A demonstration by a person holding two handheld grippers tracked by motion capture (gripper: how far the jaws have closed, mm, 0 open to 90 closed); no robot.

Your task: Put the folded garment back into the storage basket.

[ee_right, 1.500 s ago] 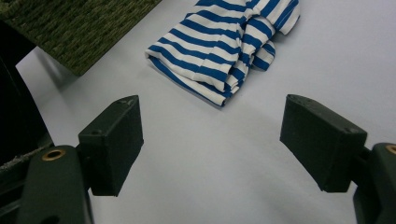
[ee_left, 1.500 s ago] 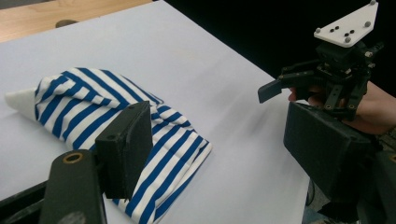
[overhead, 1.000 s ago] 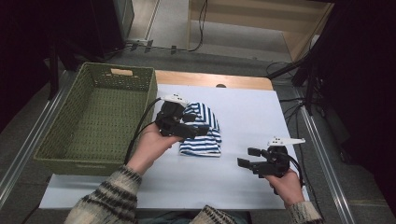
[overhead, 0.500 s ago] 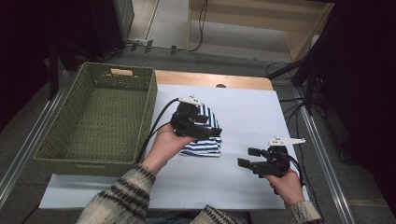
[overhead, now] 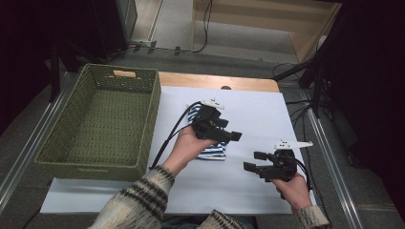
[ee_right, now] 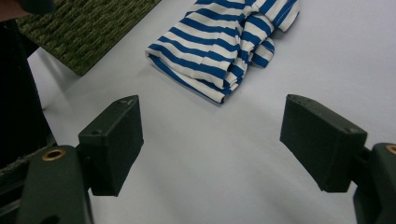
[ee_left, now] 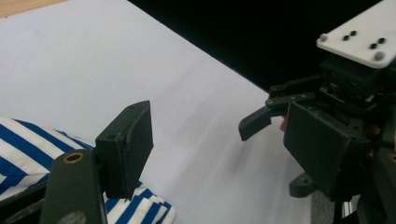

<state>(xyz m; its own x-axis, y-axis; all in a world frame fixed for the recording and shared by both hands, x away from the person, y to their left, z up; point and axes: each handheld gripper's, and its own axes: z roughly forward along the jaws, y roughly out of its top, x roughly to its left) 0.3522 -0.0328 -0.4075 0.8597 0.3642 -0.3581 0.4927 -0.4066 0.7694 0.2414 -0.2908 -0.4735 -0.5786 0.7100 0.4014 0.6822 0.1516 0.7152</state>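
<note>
A blue-and-white striped cloth [overhead: 213,152] lies crumpled on the white sheet [overhead: 258,109] near the middle of the table. My left gripper [overhead: 233,135] hovers over the cloth's right part and points right, its jaws open and empty. In the left gripper view the cloth [ee_left: 28,144] sits at the lower left, behind the open left gripper [ee_left: 224,147]. My right gripper [overhead: 253,161] hangs at the front right, open and pointing left toward the cloth. In the right gripper view the cloth [ee_right: 224,46] lies ahead of the open right gripper [ee_right: 217,142], with bare sheet between.
A green woven basket [overhead: 154,119] stands at the left of the sheet, and its corner [ee_right: 84,28] appears in the right gripper view. The right gripper's jaw tip [ee_left: 254,123] is close ahead in the left gripper view. Cables lie on the floor beyond the table.
My left hand has moved to the right across the striped cloth and a little lower, coming closer to the right gripper. The right hand and the cloth have stayed where they were.
</note>
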